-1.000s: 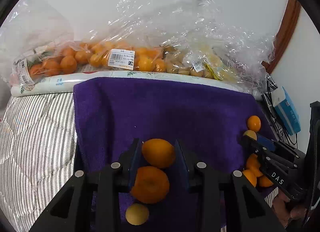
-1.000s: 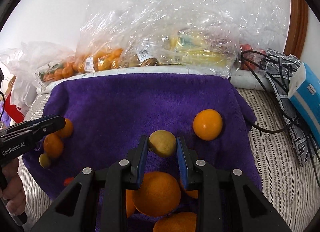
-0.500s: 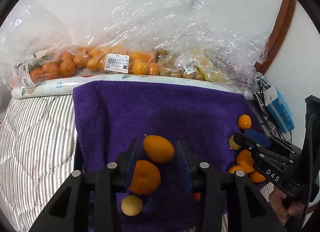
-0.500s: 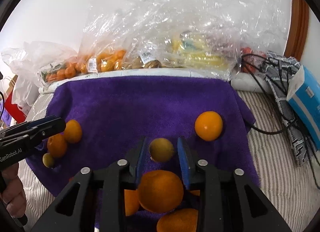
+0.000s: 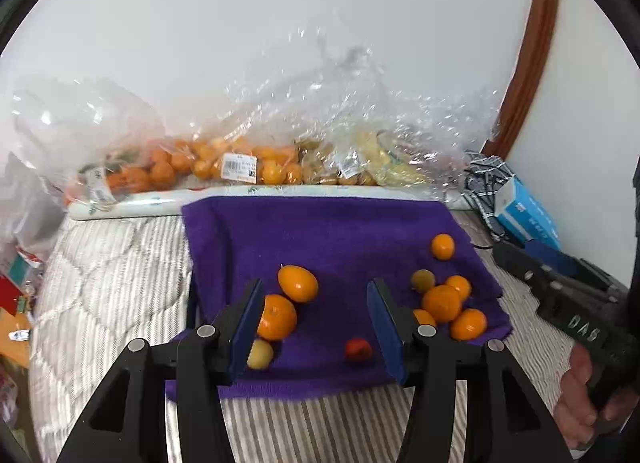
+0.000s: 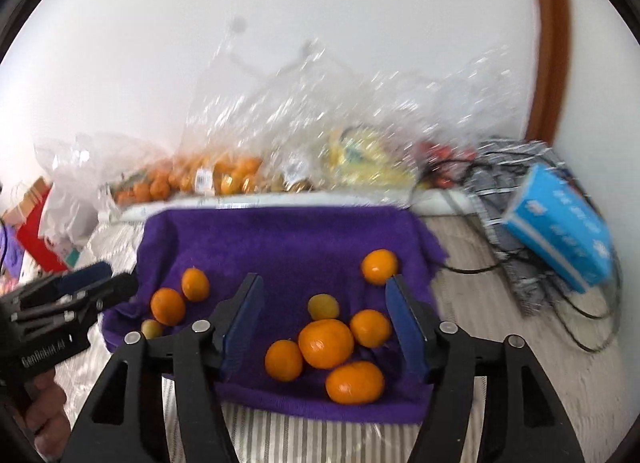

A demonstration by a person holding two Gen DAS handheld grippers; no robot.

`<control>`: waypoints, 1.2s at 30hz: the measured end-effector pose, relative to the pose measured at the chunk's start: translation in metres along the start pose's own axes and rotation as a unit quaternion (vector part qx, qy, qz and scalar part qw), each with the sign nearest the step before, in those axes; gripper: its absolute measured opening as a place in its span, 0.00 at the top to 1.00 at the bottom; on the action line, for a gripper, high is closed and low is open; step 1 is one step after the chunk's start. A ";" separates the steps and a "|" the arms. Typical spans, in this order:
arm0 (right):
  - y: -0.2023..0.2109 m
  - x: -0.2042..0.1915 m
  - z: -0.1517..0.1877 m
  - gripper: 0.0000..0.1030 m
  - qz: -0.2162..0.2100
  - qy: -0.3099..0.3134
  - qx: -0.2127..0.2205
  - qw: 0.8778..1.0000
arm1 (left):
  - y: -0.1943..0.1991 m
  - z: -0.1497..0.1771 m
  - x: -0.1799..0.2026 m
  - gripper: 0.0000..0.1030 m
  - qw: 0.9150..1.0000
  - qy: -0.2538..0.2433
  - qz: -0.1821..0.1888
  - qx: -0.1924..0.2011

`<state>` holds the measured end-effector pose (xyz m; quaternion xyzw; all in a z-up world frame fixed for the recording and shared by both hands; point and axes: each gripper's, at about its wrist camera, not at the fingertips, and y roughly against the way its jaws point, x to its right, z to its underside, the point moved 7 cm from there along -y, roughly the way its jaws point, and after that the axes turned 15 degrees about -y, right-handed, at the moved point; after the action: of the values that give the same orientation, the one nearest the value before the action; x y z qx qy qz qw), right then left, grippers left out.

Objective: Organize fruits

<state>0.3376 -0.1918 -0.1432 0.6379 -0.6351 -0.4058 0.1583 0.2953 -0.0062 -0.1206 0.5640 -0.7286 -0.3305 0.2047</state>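
Left hand-held gripper (image 5: 316, 313): jaws opening, pads clear of any fruit, raised above the purple towel (image 5: 320, 231). An oval orange (image 5: 298, 284) lies on the towel just ahead of the gap; a round orange (image 5: 278, 317) and a small yellow fruit (image 5: 261, 353) lie beside the left pad; a small red fruit (image 5: 359, 350) lies near the right pad. Right hand-held gripper (image 6: 325, 319): jaws opening, nothing gripped. Seen between its pads, on the towel, lie a yellow-green fruit (image 6: 323, 306) and a cluster of four oranges (image 6: 326, 343); a lone orange (image 6: 379, 266) lies beyond the right fingertip. The towel lies on a striped bed (image 5: 112, 263); bagged fruit (image 5: 224, 167) lines the wall.
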 end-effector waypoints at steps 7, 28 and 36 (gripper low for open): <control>0.075 0.000 0.002 0.34 0.004 -0.002 0.017 1.000 | 0.058 0.006 0.015 0.35 1.000 0.001 -0.005 0.024; 0.186 -0.005 0.038 0.00 0.001 0.021 0.083 0.996 | 0.153 0.029 0.034 0.17 0.996 0.003 -0.041 0.083; 0.196 -0.005 0.046 0.00 -0.003 0.023 0.083 0.996 | 0.164 0.031 0.044 0.17 0.995 -0.008 -0.048 0.092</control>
<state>0.1722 -0.2005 -0.0295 0.6600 -0.6608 -0.3373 0.1182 0.1500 -0.0170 -0.0289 0.6119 -0.7298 -0.2760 0.1299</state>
